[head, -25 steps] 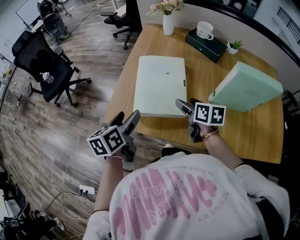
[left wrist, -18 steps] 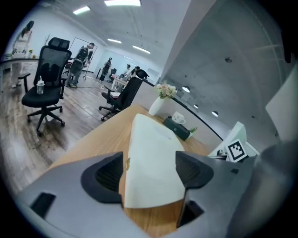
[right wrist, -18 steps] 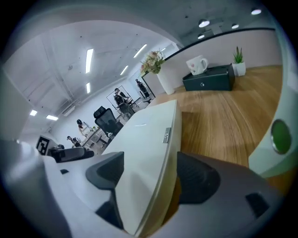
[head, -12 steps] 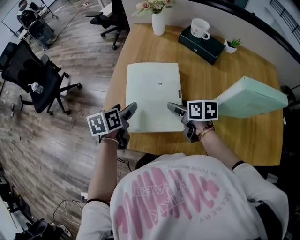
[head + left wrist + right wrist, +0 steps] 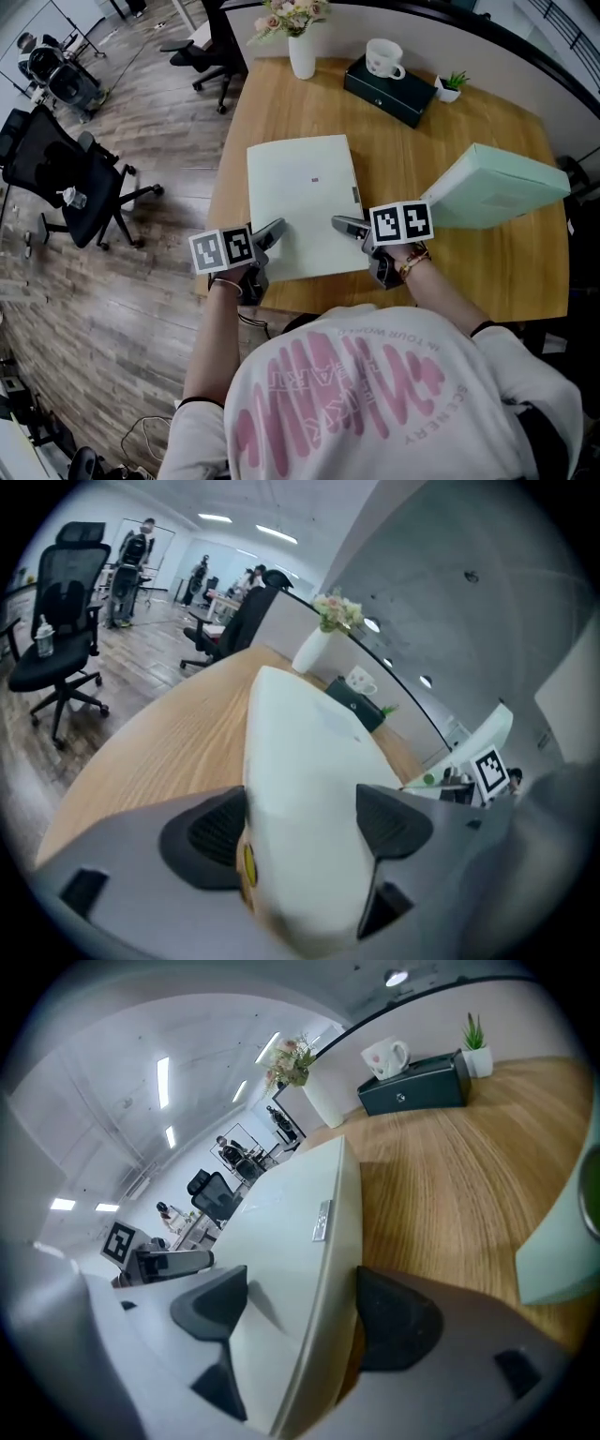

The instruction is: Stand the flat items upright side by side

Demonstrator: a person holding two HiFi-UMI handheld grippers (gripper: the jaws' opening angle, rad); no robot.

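We straddle the folder (image 5: pixel 305 202)'s near edge w/ L gripper (image 5: pixel 272 231) & R gripper (image 5: pixel 343 225), jaws apart, R's just opened wider, ready to tip it upright on the tabletop (image 5: pixel 487 272).

Wood table (image 5: pixel 469 272): pale folder (image 5: pixel 305 202) lies flat nr front edge, mint box (image 5: pixel 492 187) at right, tilted. Back edge: vase (image 5: pixel 302 56) w/ flowers, dark box (image 5: pixel 394 89), sm plant pot (image 5: pixel 451 89).

Far edge of table (image 5: pixel 487 272): vase w/ flowers (image 5: pixel 302 52), mug (image 5: pixel 382 57) atop dark box (image 5: pixel 398 92), sm. plant (image 5: pixel 451 85). Office chair (image 5: pixel 52 173) left.
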